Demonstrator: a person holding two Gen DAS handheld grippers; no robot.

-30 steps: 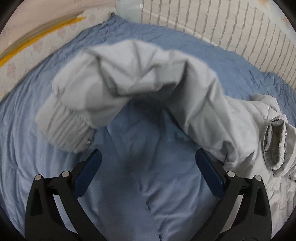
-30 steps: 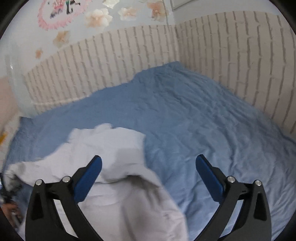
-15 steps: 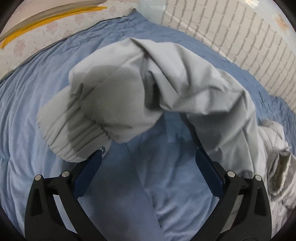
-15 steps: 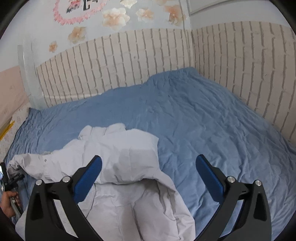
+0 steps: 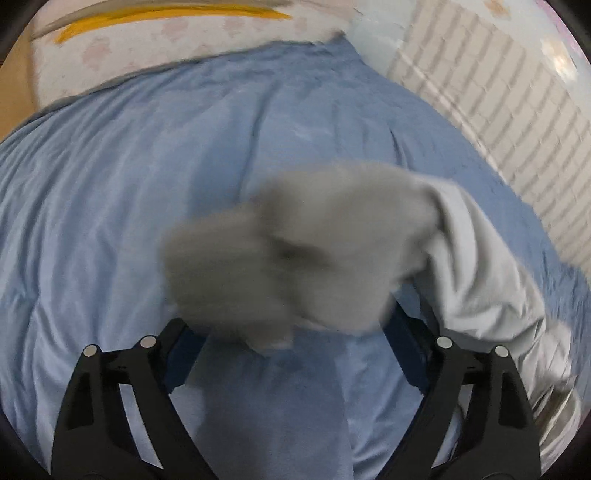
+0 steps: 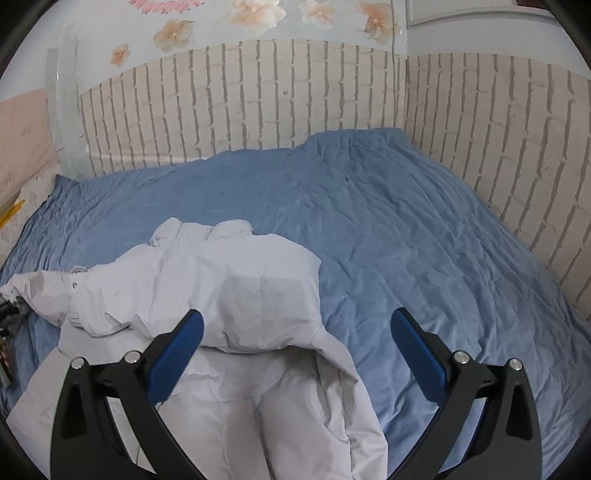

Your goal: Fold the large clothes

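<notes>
A pale grey padded jacket (image 6: 236,295) lies crumpled on the blue bedspread (image 6: 406,240), towards the left in the right wrist view. My right gripper (image 6: 295,350) is open and empty, just above the jacket's near part. In the left wrist view one sleeve (image 5: 314,251) of the jacket is in the air, blurred by motion, with its cuff end right in front of my left gripper (image 5: 291,354). The left jaws stand wide apart and the sleeve hides their tips; they hold nothing.
The bedspread (image 5: 110,221) covers the whole bed. White brick-pattern walls (image 6: 258,110) close the bed at the back and right. A pale floral sheet with a yellow stripe (image 5: 166,22) edges the bed on the far left side.
The sleeve has swung closer to my left gripper and now blurs, with its cuff down at the jaw tips. The right gripper has tilted up a little; the jacket body has settled.
</notes>
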